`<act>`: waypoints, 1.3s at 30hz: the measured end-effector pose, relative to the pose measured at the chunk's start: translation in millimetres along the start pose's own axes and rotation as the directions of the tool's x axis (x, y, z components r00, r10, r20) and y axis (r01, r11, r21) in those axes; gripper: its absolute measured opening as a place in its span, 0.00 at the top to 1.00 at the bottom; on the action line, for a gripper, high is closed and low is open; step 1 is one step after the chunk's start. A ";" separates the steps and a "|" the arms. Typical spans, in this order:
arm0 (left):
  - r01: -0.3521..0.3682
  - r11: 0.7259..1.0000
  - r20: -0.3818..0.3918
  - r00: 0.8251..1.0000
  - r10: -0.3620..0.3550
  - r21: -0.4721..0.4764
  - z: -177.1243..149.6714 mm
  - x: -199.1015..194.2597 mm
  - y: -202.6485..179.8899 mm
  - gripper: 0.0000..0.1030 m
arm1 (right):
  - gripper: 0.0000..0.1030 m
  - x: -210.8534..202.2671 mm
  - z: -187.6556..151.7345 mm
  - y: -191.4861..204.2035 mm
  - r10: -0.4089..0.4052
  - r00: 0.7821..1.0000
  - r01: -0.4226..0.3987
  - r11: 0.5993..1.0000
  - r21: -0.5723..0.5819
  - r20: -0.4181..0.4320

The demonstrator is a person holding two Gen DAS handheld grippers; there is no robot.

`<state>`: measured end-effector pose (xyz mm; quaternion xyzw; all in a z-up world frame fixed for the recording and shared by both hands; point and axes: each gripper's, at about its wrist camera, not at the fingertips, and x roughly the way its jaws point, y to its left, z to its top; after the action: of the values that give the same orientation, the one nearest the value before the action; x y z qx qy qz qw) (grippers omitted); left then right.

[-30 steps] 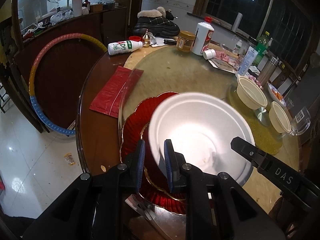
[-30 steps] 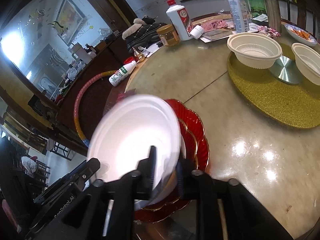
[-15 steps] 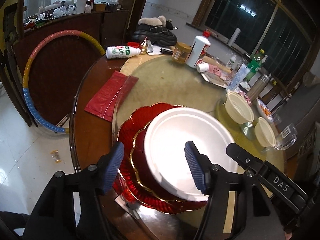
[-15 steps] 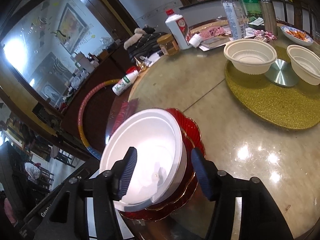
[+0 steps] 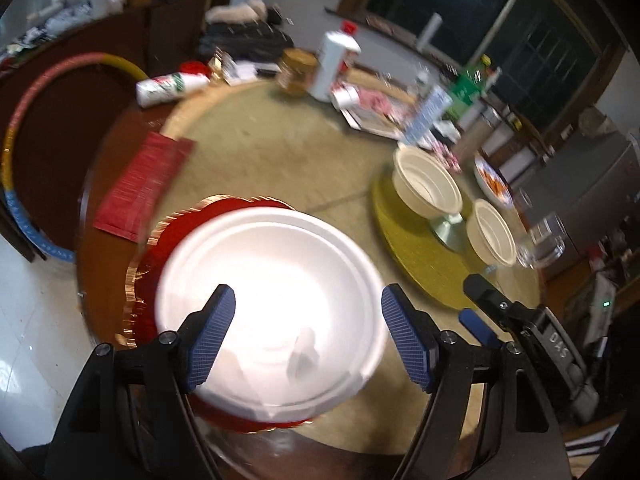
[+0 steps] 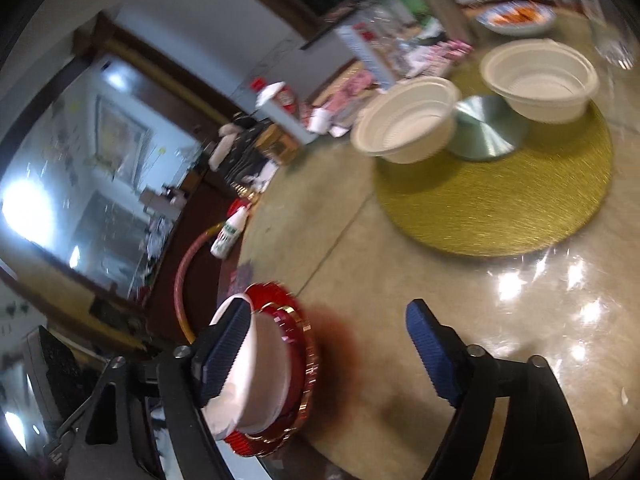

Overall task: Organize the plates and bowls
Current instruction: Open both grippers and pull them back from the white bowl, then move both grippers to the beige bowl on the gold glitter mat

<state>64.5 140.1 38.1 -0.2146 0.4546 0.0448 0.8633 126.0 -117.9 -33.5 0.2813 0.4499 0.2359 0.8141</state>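
A white bowl (image 5: 272,304) is seen resting on a stack of red plates (image 5: 144,248) with gold scalloped rims, set at the near edge of the round surface (image 5: 280,152). The left hand-held gripper (image 5: 308,336) is held above the bowl with its jaws wide; they have just been opening, and the blue pads (image 5: 208,340) stand clear of the bowl's rim on either side, nothing being gripped. The right hand-held gripper (image 6: 328,356) is likewise spread wide, its jaws having just been opening; in the right wrist view the bowl (image 6: 260,376) and the plates (image 6: 300,344) lie at the left finger, partly behind it, while bare surface (image 6: 400,280) shows between the fingers. Whether that finger touches the bowl cannot be told. In the left wrist view the right hand-held gripper (image 5: 484,312) is seen at the lower right, beside the bowl. Toward the far right of the surface a round gold mat (image 6: 500,200) carries two cream bowls (image 6: 408,120), apart from each other, with a silver disc (image 6: 488,128) between them. A red packet (image 5: 144,184) lies near the left edge, and a white bottle (image 5: 172,86) lies on its side at the far left edge. A cluster of bottles and jars at the far edge is too blurred to be told apart. Both views are smeared by motion.
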 end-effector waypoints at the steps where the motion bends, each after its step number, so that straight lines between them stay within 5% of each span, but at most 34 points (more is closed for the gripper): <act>1: 0.009 1.000 -0.015 1.000 -0.009 0.007 2.3 2.1 -6.7 0.27 | 0.17 0.7 4.8 -7.1 -0.002 1.000 0.002 1.000 0.022 -0.006; 8: 0.033 0.996 -0.097 0.995 -0.025 0.086 33.7 25.0 -64.3 0.27 | 0.17 4.9 54.0 -47.3 -0.007 1.000 0.009 0.994 0.108 -0.018; 19: 0.009 1.000 -0.122 0.992 -0.008 0.011 83.4 100.0 -118.4 0.27 | 0.20 29.0 130.9 -63.1 -0.041 0.999 0.041 0.993 0.110 0.000; 26: -0.040 0.995 -0.131 0.991 0.028 -0.088 100.6 153.2 -128.3 0.27 | 0.43 57.0 163.9 -71.0 -0.077 0.997 0.079 0.990 0.116 -0.020; 36: -0.115 0.985 -0.141 0.985 0.097 -0.132 108.2 211.6 -140.2 0.28 | 0.55 90.7 183.8 -86.7 -0.136 0.990 0.140 0.984 0.108 -0.040; 39: -0.123 0.985 -0.148 0.983 0.105 -0.118 107.3 222.8 -145.3 0.37 | 0.63 100.1 184.0 -93.8 -0.149 0.987 0.155 0.981 0.116 -0.062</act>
<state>316.0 26.7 -40.0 -0.2453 0.5224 0.1076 0.8095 346.0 -167.9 -76.0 0.2883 0.5051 0.1529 0.7990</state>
